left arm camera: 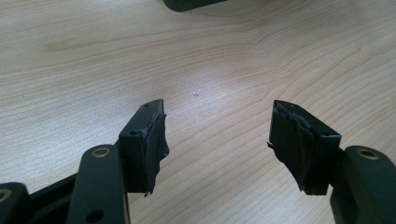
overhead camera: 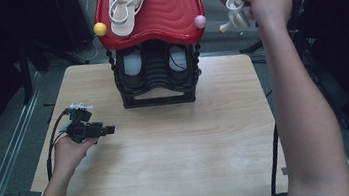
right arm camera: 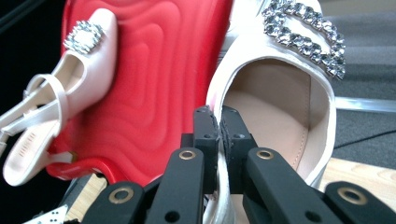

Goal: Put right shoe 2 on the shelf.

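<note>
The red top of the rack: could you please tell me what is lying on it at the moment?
One pale strappy shoe with a jewelled buckle lies on the red top. The right gripper holds its mate beside the top, not on it. The top's far edge is cut off from view.

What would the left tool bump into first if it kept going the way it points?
Probably the wooden table: the open left tool tilts down at bare wood. The black stand lies farther ahead.
</note>
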`<state>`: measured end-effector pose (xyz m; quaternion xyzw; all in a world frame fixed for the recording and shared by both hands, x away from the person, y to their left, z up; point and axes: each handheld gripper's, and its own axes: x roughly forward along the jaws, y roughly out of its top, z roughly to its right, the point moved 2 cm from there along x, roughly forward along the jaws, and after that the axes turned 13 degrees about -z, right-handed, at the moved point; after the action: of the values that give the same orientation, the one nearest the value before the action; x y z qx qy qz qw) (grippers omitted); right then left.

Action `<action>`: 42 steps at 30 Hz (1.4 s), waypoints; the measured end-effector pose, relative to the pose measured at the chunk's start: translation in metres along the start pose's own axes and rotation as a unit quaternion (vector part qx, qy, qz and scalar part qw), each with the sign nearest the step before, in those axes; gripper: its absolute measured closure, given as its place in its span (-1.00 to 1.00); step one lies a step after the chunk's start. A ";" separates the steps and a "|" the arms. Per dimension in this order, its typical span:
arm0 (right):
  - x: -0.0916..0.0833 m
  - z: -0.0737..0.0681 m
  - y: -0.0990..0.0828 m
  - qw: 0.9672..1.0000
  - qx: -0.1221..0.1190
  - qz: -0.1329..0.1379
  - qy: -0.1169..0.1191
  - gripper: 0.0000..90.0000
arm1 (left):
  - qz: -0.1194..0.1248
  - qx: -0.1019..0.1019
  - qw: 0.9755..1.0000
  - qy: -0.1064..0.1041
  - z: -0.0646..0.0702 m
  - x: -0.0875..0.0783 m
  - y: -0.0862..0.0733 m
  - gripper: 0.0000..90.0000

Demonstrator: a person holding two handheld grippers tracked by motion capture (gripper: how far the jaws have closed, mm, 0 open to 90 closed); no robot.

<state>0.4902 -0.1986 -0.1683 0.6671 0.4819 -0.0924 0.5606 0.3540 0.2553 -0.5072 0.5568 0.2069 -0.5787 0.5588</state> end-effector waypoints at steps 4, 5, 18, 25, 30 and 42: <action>0.001 -0.013 0.010 1.000 -0.008 0.002 0.008 0.97 | 0.001 0.000 1.000 -0.002 0.000 0.000 0.000 -0.19; 0.002 -0.017 0.012 1.000 -0.012 0.002 0.008 0.97 | 0.001 0.000 1.000 -0.002 0.000 0.000 0.000 -0.19; 0.029 -0.061 0.038 0.999 -0.045 -0.006 0.007 0.97 | 0.000 0.004 1.000 -0.007 0.001 0.001 0.000 -0.19; 0.049 -0.078 0.051 0.998 -0.068 -0.012 0.001 0.97 | -0.004 0.005 1.000 -0.007 0.001 0.003 0.000 -0.19; 0.063 -0.090 0.056 0.996 -0.087 -0.019 -0.011 0.97 | -0.002 0.004 1.000 -0.007 -0.001 0.001 -0.001 -0.19; 0.086 -0.101 0.047 0.991 -0.118 -0.044 -0.036 0.97 | -0.002 0.003 1.000 -0.008 -0.001 0.001 -0.002 -0.19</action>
<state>0.5283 -0.0635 -0.1587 0.5706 0.4979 -0.0835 0.6477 0.3526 0.2561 -0.5092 0.5533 0.2025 -0.5848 0.5576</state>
